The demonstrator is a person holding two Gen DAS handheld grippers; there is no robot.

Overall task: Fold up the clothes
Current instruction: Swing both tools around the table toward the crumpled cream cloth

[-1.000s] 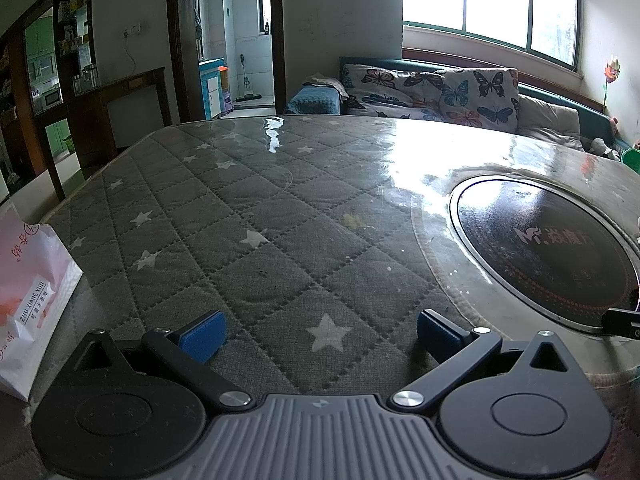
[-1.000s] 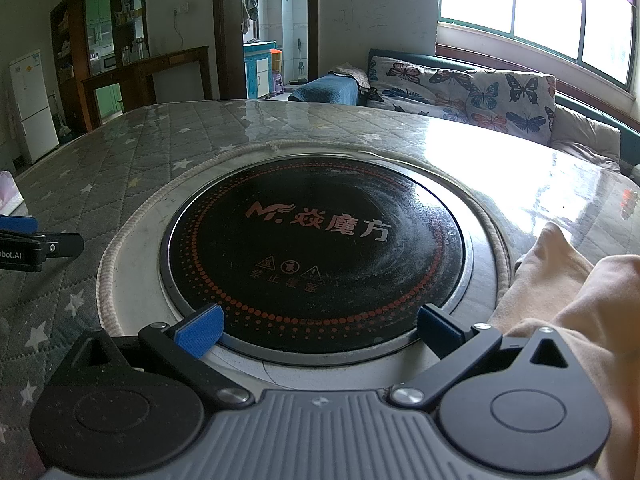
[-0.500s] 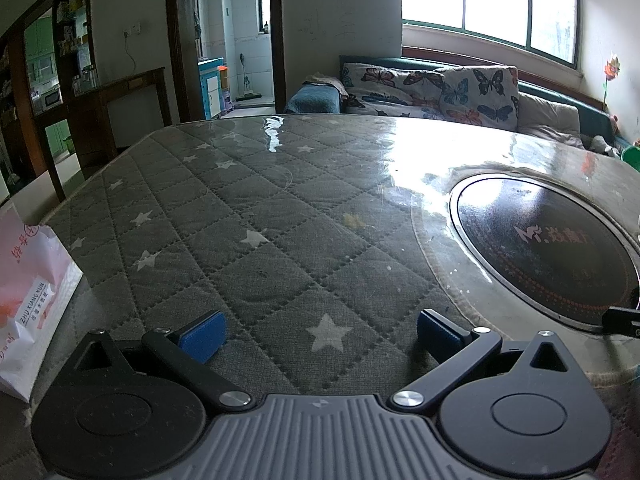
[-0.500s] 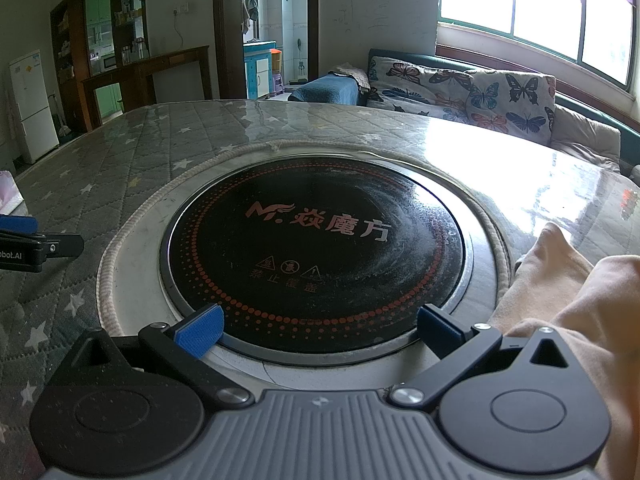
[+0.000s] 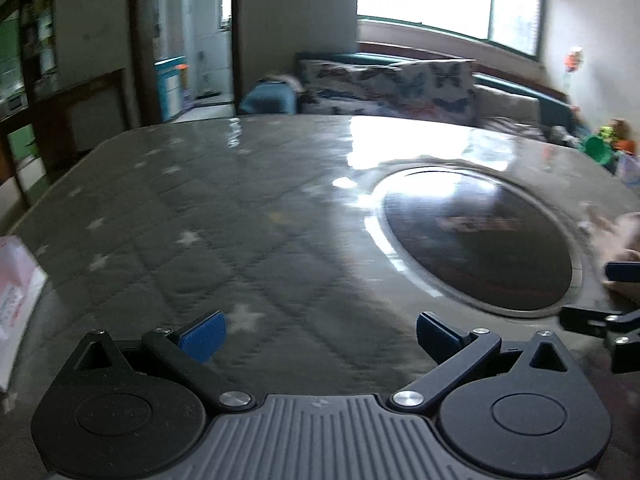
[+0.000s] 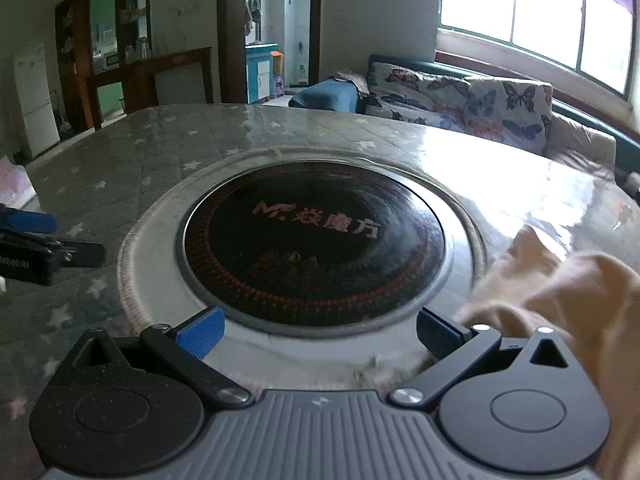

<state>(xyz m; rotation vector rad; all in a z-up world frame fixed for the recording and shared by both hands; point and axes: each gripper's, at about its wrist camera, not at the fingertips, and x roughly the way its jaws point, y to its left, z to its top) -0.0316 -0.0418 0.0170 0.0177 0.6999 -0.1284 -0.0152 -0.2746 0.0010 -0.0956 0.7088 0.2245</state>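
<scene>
A peach-coloured garment [image 6: 568, 292] lies crumpled at the right of the table, next to my right gripper's right finger; a bit of it shows at the far right of the left wrist view [image 5: 628, 240]. My right gripper [image 6: 318, 330] is open and empty, over the near rim of the round black cooktop [image 6: 316, 240]. My left gripper [image 5: 318, 332] is open and empty above the grey star-patterned table cover [image 5: 224, 232]. Each gripper shows at the edge of the other's view.
The cooktop [image 5: 480, 240] is set into the middle of the round table. A pink and white paper bag [image 5: 16, 292] stands at the table's left edge. A butterfly-print sofa [image 6: 460, 100] and a window lie beyond the table.
Both grippers have risen and tilted, and the left one has swung right, bringing the cooktop and the garment's edge further into its view. Both stay open.
</scene>
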